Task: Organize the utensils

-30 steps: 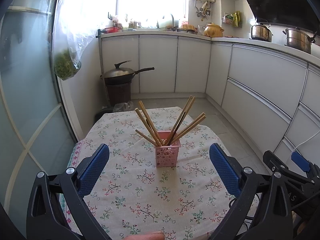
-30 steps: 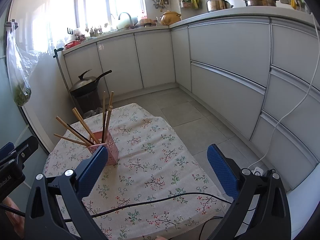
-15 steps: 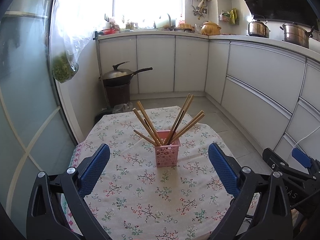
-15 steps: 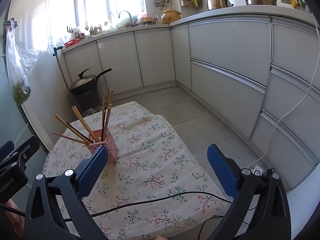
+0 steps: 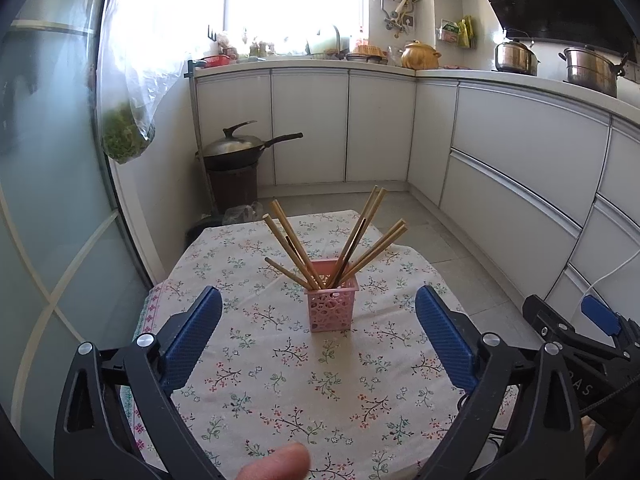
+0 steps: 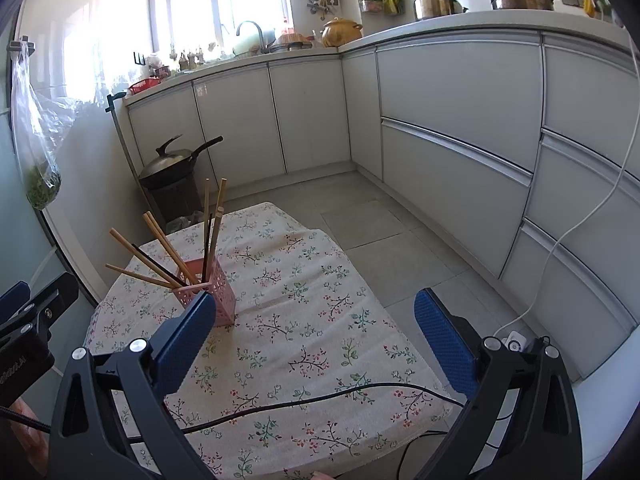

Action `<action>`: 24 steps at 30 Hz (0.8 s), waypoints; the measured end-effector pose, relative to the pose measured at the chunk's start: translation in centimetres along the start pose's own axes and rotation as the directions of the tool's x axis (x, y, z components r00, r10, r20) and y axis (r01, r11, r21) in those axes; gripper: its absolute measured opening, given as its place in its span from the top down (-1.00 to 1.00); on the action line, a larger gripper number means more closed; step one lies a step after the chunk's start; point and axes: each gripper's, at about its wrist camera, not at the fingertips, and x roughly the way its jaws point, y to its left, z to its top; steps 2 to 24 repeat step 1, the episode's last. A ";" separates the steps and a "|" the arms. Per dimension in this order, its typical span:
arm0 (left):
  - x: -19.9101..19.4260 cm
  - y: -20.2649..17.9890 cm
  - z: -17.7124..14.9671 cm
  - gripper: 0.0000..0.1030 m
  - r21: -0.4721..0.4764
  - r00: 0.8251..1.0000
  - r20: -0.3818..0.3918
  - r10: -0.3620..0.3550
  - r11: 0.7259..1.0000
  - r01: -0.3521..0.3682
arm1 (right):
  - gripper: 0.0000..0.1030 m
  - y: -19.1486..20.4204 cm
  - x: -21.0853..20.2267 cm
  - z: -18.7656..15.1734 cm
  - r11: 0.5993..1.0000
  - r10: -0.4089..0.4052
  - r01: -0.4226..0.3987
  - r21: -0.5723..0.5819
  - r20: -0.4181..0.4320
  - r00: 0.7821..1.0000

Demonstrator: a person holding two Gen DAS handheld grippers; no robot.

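A pink perforated holder stands upright on the floral tablecloth, with several wooden chopsticks fanned out of it. My left gripper is open and empty, just in front of the holder. In the right wrist view the holder with its chopsticks sits to the left, partly behind my left pad. My right gripper is open and empty over the table's right part.
A black cable lies across the table's near edge. A wok on a stand is on the floor behind the table. White cabinets line the back and right. A bag of greens hangs at left.
Both grippers have drawn back slightly from the holder; it looks a little farther. A fingertip shows at the bottom of the left wrist view. The holder and chopsticks have not moved.
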 end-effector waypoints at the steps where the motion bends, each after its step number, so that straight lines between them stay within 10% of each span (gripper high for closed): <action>1: 0.0 0.0 0.0 -0.82 0.003 1.000 0.000 0.003 1.000 -0.003 | -0.88 0.0 0.0 0.0 1.000 0.000 0.000 -0.001 0.001 1.000; 24: 0.0 0.0 0.0 -0.82 0.003 1.000 0.000 0.003 1.000 -0.003 | -0.88 0.0 0.0 0.0 1.000 0.000 0.000 -0.001 0.001 1.000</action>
